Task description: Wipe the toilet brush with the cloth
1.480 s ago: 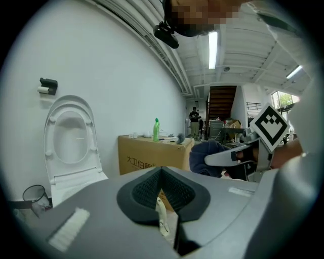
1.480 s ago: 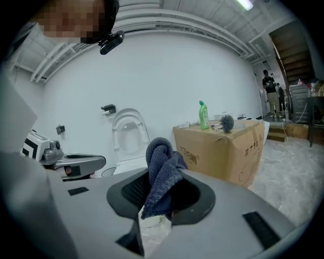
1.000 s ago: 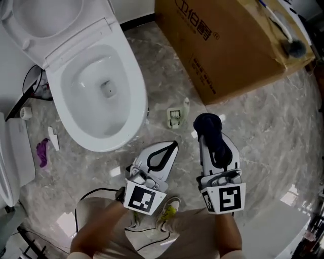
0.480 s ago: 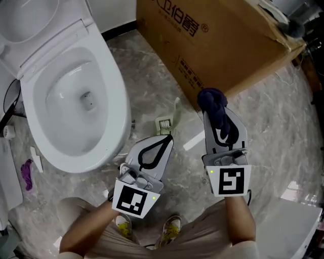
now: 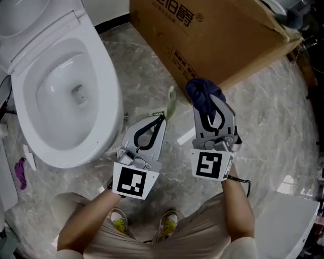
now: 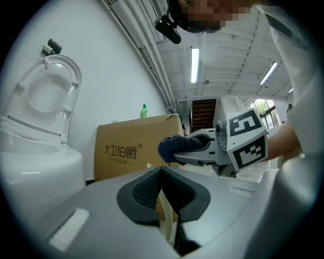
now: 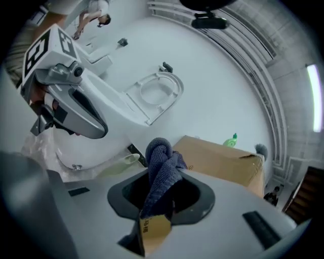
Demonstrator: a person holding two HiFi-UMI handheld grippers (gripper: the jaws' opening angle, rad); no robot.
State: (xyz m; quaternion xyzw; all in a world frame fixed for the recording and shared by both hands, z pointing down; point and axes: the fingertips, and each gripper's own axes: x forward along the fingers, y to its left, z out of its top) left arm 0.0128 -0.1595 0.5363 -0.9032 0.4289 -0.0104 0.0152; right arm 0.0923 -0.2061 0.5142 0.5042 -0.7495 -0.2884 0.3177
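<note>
A dark blue cloth is bunched at the tip of my right gripper, which is shut on it just in front of the cardboard box. In the right gripper view the cloth stands up out of the right gripper. The toilet brush's grey head peeks over the far end of the box; the head view shows the brush cut off at the top right corner. My left gripper hovers over the floor beside the toilet, its jaws together on nothing, as the left gripper view confirms.
The toilet stands open at the left, seat up. A pale green object and a small white piece lie on the marble floor between toilet and box. A green bottle stands behind the box. A purple scrap lies at the far left.
Both grippers have moved forward and up toward the box, the right one carrying the cloth. The head view has swung right, so the toilet sits further left.
</note>
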